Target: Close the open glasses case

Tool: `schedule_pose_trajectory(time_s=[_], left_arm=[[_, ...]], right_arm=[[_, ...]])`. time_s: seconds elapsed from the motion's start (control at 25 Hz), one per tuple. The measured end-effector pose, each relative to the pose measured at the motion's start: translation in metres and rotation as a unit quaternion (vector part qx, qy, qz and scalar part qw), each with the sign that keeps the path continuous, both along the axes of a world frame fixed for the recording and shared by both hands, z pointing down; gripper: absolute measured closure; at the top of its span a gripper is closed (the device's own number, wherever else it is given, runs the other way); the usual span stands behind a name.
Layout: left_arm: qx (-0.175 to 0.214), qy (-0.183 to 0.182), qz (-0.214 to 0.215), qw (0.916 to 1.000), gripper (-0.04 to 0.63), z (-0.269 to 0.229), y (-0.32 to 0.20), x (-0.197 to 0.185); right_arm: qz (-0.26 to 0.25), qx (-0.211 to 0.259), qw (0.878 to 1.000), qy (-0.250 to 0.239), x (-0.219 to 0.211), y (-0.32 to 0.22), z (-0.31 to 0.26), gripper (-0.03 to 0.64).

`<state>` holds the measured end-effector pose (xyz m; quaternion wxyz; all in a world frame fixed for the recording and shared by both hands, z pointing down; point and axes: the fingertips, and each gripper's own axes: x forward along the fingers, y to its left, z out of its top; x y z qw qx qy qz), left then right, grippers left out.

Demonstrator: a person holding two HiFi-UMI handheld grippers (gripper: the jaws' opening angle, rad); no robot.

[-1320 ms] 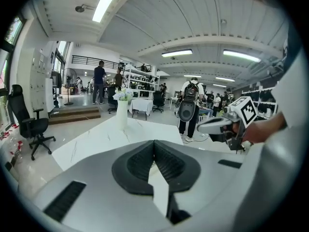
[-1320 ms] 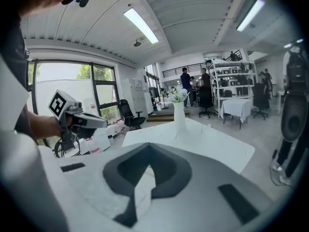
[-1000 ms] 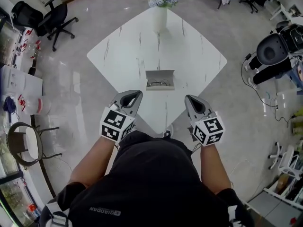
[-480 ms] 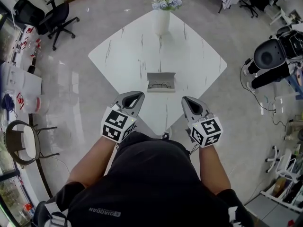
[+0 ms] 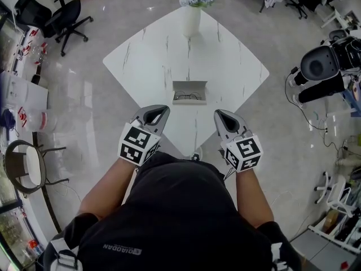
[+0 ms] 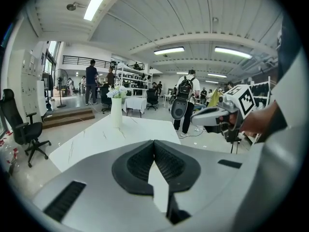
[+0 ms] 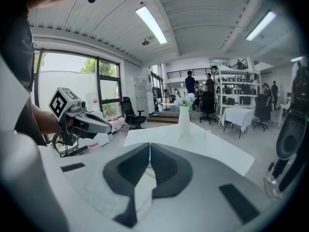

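The grey glasses case lies open on the white marble table, a pair of glasses inside it. It shows only in the head view. My left gripper hovers over the table's near corner, short of the case and to its left, jaws shut and empty. To the case's right and equally short of it, my right gripper is also shut and empty. In the left gripper view the jaws meet at the tip; in the right gripper view the jaws do the same.
A white vase with flowers stands at the table's far corner. A black office chair sits on the floor at the far left, and a black machine at the right. People stand in the background hall.
Both grippers have edged slightly forward toward the case, the right one a little inward. The case lies open as before.
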<state>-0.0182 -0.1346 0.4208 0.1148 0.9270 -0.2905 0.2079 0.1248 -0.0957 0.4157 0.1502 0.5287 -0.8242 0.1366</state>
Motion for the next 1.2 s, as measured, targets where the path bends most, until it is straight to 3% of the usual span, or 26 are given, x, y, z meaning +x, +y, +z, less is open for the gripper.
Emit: schedule_pose_trajectory(time_s=[0.56,1.0,1.2], left_arm=[[0.022,-0.026,0.032,0.9989,0.514,0.005,0.005,0.013],[0.02,-0.03,0.032,0.9988,0.514,0.011,0.006,0.016],[0.019,-0.04,0.023,0.9988,0.515,0.021,0.002,0.014]], right_arm=[[-0.021,0.008,1.0,0.009,-0.006,-0.008,-0.002,0.583],[-0.025,0.005,0.999,0.03,-0.003,-0.005,0.009,0.583],[-0.026,-0.005,0.997,0.067,0.006,-0.008,0.021,0.583]])
